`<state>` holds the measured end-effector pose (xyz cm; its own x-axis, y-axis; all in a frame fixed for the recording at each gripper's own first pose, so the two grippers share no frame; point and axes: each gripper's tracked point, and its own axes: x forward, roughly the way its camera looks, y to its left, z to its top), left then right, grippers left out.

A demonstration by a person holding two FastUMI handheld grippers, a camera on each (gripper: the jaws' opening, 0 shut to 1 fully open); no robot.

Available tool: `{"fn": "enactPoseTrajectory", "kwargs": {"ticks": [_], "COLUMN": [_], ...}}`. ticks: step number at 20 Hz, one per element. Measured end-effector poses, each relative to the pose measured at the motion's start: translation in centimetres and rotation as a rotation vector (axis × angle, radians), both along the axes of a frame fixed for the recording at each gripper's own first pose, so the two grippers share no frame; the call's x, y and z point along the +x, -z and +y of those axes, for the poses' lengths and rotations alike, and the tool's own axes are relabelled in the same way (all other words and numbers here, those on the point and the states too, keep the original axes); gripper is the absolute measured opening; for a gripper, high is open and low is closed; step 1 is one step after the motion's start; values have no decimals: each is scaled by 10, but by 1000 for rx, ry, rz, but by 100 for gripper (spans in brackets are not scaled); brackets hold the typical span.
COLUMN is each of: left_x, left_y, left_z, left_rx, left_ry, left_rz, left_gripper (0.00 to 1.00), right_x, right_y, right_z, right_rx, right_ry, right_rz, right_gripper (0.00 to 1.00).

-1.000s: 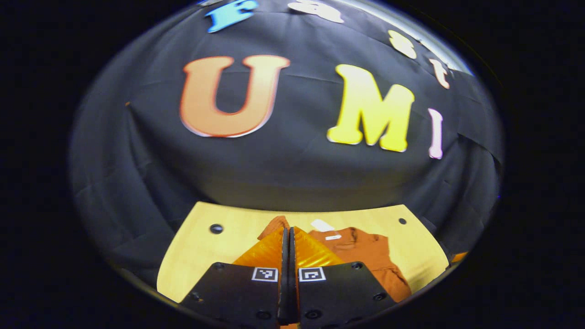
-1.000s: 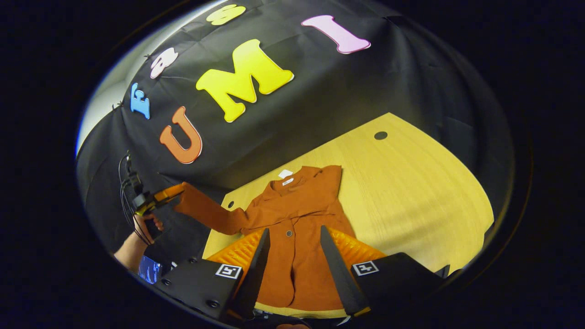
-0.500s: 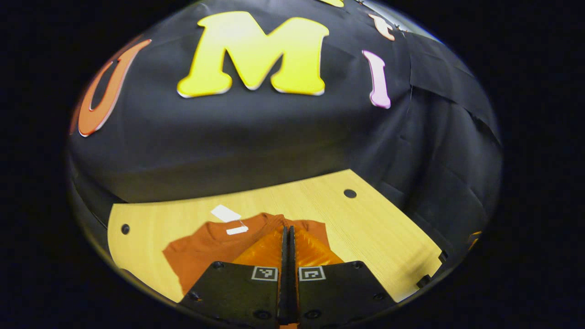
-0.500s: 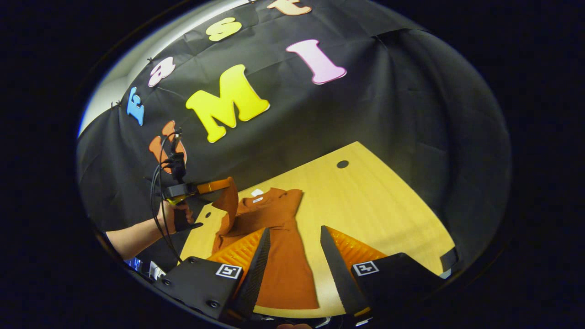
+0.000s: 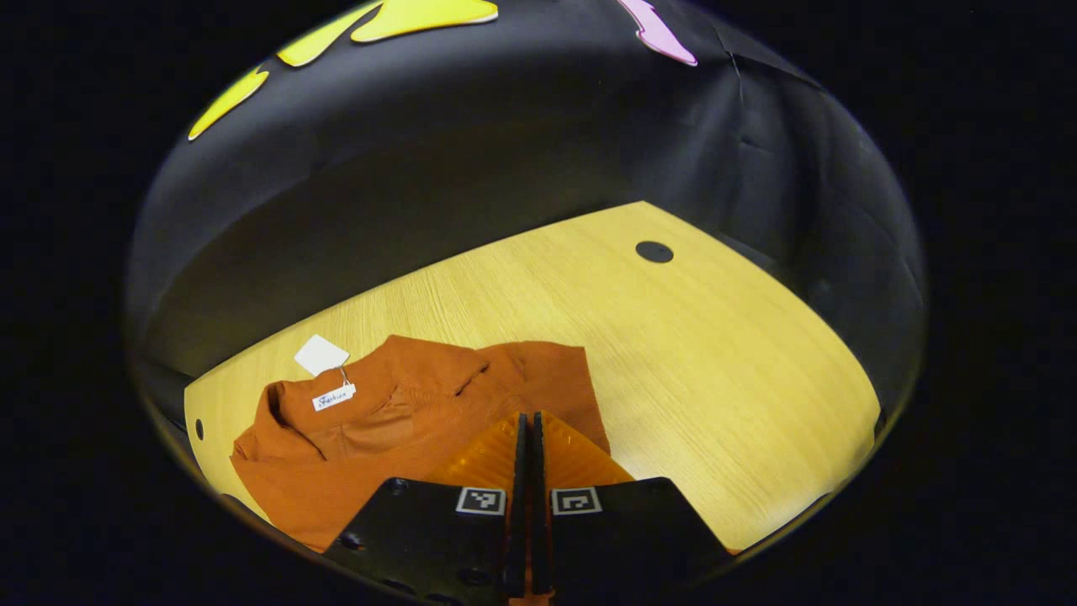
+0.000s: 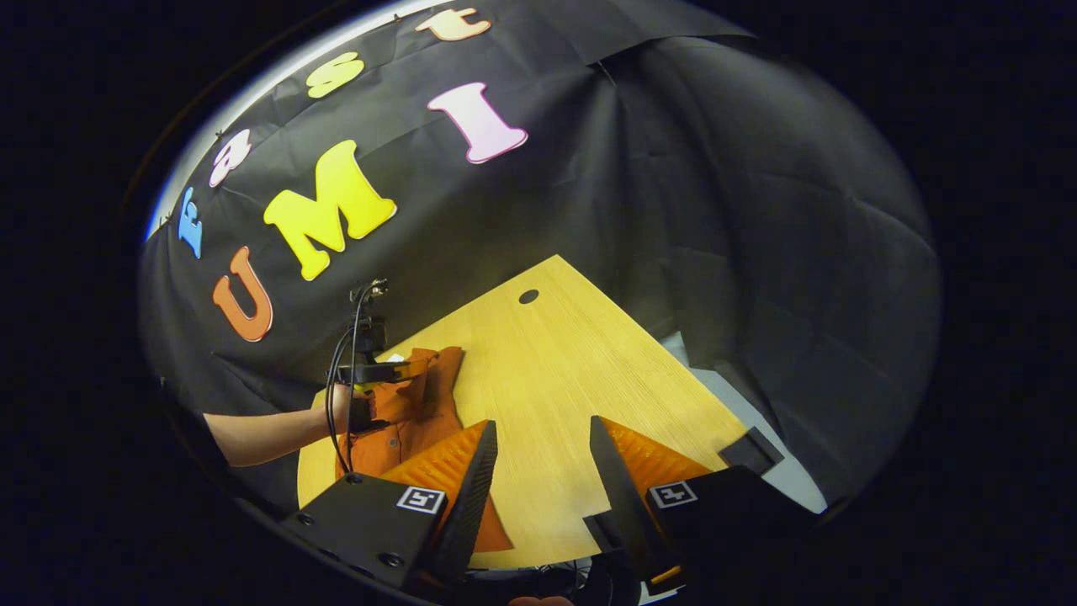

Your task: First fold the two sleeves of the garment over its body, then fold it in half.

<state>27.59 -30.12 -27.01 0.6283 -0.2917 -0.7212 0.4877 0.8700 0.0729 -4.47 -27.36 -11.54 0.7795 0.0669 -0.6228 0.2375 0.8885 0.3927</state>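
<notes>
Garment (image 5: 404, 429) lies near worktop (image 5: 715, 370) left edge. Your left gripper (image 5: 528, 438) is clamped on its sleeve; right gripper (image 6: 538, 471) gapes, holding nothing. Release early and the sleeve likely bunches.

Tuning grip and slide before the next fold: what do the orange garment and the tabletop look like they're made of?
The orange garment looks like a soft, matte woven or brushed fabric: it creases, drapes in soft folds and gives no shine; the exact fibre can't be told. The tabletop looks like light wood or wood-look laminate, with fine straight grain lines and a smooth, low-sheen surface, so cloth would probably slide easily on it.
</notes>
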Motion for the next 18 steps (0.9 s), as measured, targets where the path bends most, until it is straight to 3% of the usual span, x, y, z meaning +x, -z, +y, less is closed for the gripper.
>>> {"fn": "enactPoseTrajectory", "kwargs": {"ticks": [1,3,4,6,7,9,10,11,14,18], "left_x": [-11,-7,-16,-21,-27,-39,-47,-56,-86,-139], "left_y": [23,21,8,-12,-27,-56,-67,-80,-128,-181], "left_z": [4,-23,-18,-15,-13,-5,6,19,74,144], "left_rx": [-20,-69,-72,-71,-86,-148,-174,-190,-196,-226], "left_ry": [-2,12,11,3,-2,-18,-28,-47,-127,-256], "left_rz": [14,52,44,-10,-37,-83,-95,-120,-246,-370], "left_gripper": [8,23,47,96,99,99,99,99,99,99], "right_x": [-2,2,5,15,16,28,36,42,54,58], "right_y": [2,4,2,-2,-5,-9,-7,-3,1,-10], "right_z": [-2,0,4,17,25,48,61,78,125,191], "right_rx": [0,-6,-9,-18,-22,-44,-63,-77,-96,-120], "right_ry": [2,-9,-20,-51,-71,-122,-150,-185,-263,-356], "right_rz": [9,13,8,-4,-16,-42,-54,-60,-82,-138], "right_gripper": [73,72,69,73,66,66,74,67,89,91]}}
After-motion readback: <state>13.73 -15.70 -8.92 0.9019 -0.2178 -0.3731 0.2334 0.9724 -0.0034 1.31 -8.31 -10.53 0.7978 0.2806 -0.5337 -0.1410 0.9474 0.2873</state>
